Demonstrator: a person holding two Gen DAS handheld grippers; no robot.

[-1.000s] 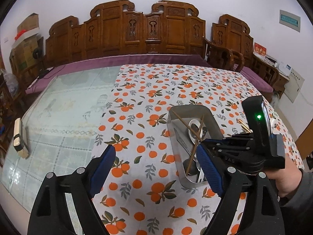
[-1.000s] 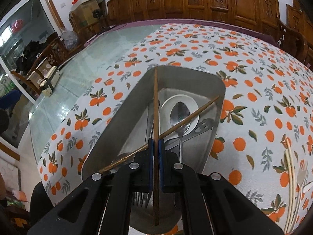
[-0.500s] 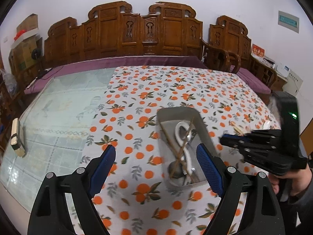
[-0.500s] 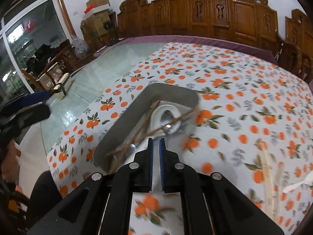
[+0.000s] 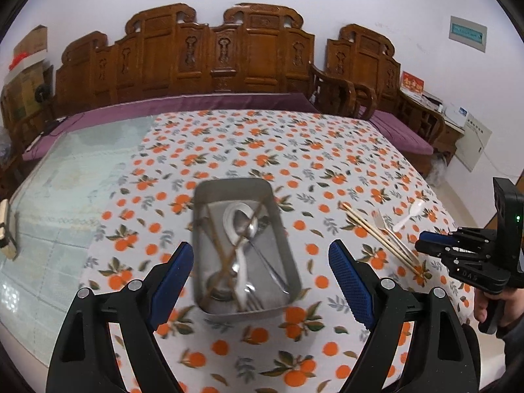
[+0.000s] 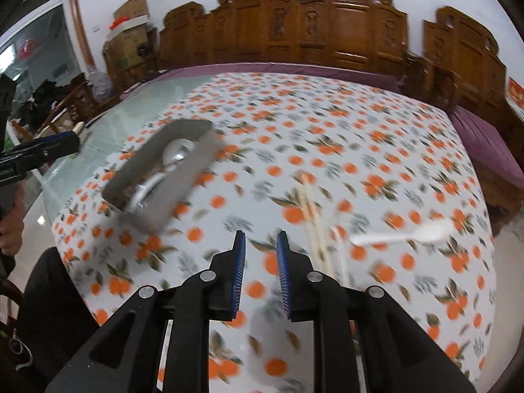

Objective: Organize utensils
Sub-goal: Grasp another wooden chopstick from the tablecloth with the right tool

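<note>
A metal tray [image 5: 281, 226] sits on the orange-print tablecloth and holds two brown chopsticks [image 5: 216, 239], a metal spoon [image 5: 244, 226], a white spoon and forks. It also shows in the right wrist view [image 6: 183, 177], blurred. Pale chopsticks [image 5: 376, 232] and a white plastic spoon [image 5: 409, 216] lie on the cloth to the tray's right; they show in the right wrist view too, chopsticks [image 6: 314, 216] and spoon [image 6: 406, 234]. My left gripper [image 5: 260, 278] is wide open and empty above the tray's near end. My right gripper [image 6: 260, 255] is partly open and empty, just left of the pale chopsticks.
Carved wooden benches [image 5: 229, 55] with purple cushions line the far side. The table's left part is bare glass [image 5: 65, 180]. A small box [image 5: 5, 226] lies at the table's left edge. The table's right edge [image 6: 491, 229] is close to the white spoon.
My right gripper let go of the brown chopstick into the tray, pulled back to the right and opened a little. The left gripper rose and drew back, still open.
</note>
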